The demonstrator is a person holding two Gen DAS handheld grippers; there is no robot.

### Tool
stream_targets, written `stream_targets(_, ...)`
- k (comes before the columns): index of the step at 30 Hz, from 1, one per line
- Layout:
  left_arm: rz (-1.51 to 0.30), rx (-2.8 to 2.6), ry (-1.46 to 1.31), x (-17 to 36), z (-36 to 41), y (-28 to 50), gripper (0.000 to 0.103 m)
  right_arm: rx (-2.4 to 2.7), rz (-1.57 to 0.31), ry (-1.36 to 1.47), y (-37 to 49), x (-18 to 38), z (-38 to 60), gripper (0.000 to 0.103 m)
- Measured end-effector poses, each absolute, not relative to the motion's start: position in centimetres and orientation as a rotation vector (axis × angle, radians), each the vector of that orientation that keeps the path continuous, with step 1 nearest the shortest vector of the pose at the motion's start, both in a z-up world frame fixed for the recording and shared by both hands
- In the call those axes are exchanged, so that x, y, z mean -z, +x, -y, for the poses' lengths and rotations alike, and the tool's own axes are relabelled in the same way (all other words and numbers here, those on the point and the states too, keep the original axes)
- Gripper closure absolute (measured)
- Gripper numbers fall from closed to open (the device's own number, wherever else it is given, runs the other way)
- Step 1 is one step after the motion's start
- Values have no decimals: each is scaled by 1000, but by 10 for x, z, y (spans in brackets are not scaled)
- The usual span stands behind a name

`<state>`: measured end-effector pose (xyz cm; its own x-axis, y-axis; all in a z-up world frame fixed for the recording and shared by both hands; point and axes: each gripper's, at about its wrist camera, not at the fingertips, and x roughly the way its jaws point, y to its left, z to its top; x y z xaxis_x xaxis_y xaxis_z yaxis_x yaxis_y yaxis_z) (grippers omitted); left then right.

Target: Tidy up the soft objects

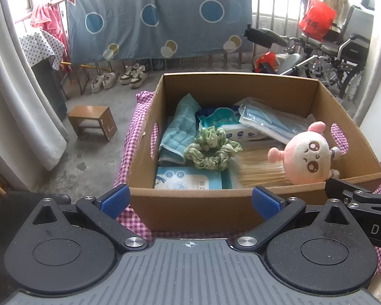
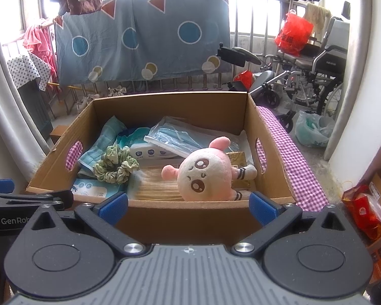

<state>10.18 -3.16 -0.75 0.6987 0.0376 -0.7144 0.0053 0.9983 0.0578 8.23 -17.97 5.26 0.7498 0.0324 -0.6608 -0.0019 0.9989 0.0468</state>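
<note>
An open cardboard box sits on a purple checked cloth. Inside lie a pink and white plush toy, a green scrunchie, a folded teal towel, a pack of blue face masks and tissue packs. My left gripper is open in front of the box's near wall, nothing between its fingers. My right gripper is open too, just before the near wall below the plush.
A small wooden stool stands on the concrete floor at left. Wheelchairs and a red bag crowd the back right. A blue sheet hangs on the railing. An orange package lies at right.
</note>
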Motion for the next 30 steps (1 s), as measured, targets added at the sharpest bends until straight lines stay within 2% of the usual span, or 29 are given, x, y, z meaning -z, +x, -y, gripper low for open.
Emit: stream_targets(30,-802,-23,53,6,29,100,1,-17,-726,39,83,-54,178,0)
